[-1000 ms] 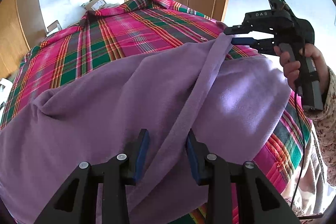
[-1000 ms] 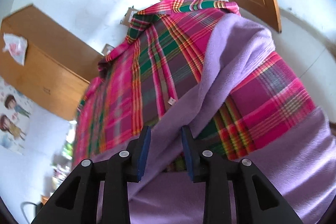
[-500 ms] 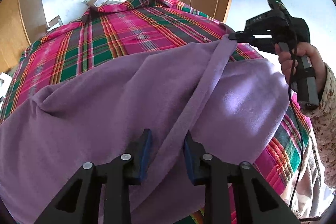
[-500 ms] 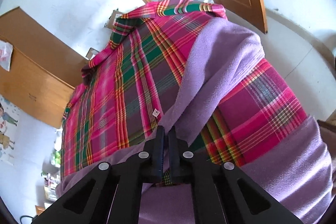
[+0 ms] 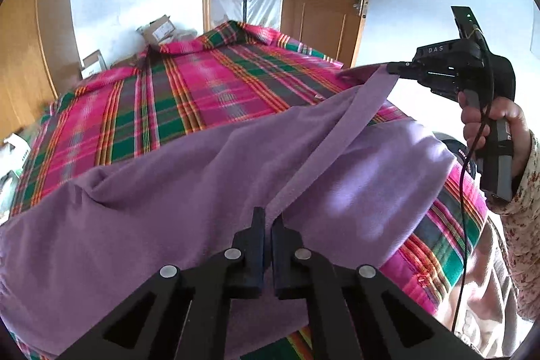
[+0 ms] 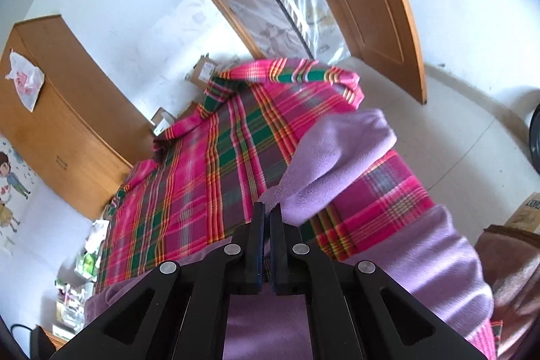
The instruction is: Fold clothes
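Purple fleece garment [image 5: 175, 191] lies spread over the near part of a bed covered with a pink and green plaid sheet [image 5: 189, 97]. On the left, the left hand-held gripper [image 5: 265, 221] is pinched closed on the near end of the garment's hem band [image 5: 341, 137]. That band runs taut up to the right, where the right hand-held gripper [image 5: 393, 68], held in a hand [image 5: 492, 123] with a floral sleeve, is clamped on its far end, lifted above the sheet.
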`<state>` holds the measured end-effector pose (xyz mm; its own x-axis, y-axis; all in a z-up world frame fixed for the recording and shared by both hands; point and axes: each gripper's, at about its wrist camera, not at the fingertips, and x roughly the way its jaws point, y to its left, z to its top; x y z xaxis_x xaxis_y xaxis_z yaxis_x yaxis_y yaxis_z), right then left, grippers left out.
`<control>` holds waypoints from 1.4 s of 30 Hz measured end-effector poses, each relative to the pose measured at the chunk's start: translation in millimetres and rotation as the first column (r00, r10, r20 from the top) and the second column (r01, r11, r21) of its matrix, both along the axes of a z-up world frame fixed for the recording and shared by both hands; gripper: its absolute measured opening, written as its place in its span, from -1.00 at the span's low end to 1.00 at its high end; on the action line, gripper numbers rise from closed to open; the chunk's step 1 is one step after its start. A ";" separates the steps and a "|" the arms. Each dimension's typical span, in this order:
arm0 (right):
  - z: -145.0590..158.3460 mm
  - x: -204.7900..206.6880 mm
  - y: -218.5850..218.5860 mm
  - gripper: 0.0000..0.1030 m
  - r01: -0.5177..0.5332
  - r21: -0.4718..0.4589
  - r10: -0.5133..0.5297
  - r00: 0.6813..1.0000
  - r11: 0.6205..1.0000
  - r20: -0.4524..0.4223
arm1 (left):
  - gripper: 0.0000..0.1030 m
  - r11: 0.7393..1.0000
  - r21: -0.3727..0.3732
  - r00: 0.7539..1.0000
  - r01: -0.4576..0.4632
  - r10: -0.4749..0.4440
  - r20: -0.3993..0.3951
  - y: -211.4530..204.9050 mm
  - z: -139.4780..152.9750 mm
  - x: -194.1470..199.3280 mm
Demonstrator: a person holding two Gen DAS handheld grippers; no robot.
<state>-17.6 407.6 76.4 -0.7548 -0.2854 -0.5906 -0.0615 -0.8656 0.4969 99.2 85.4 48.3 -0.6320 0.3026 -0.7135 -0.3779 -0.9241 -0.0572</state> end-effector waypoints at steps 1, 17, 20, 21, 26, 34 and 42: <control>3.0 6.7 1.3 -0.95 0.006 0.002 -0.006 1.000 1.000 -0.011 | -0.94 1.000 -0.001 1.000 0.004 -0.004 -0.005 0.6 1.9 2.7; -1.4 83.8 11.5 -0.95 0.076 0.059 -0.072 0.995 0.995 -0.076 | -0.94 0.998 -0.020 0.998 0.056 -0.056 -0.010 2.4 3.1 33.4; -11.0 93.7 15.1 -0.94 0.087 0.055 -0.083 0.994 0.995 -0.066 | -0.94 0.997 -0.035 0.997 0.074 -0.074 0.016 4.1 -5.9 35.9; -14.2 97.0 16.2 -0.95 0.090 0.054 -0.087 0.994 0.994 -0.062 | -0.94 0.996 -0.039 0.997 0.079 -0.078 0.023 4.6 -8.9 36.6; -31.8 106.1 22.4 -0.94 0.100 0.037 -0.099 0.995 0.994 -0.032 | -0.94 0.995 -0.048 0.996 0.084 -0.082 0.043 6.0 -17.6 39.4; -53.8 117.8 29.0 -0.94 0.122 0.015 -0.122 0.993 0.992 -0.003 | -0.94 0.993 -0.070 0.994 0.094 -0.089 0.063 10.4 -27.9 39.7; -67.0 124.3 29.2 -0.94 0.134 0.028 -0.135 0.991 0.991 0.020 | -0.93 0.993 -0.075 0.992 0.097 -0.090 0.085 9.9 -36.0 42.7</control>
<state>106.7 436.8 9.5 -0.7722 -0.1660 -0.6133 -0.1888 -0.8617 0.4710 141.9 95.3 12.3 -0.5428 0.2987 -0.7849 -0.4599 -0.8877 -0.0198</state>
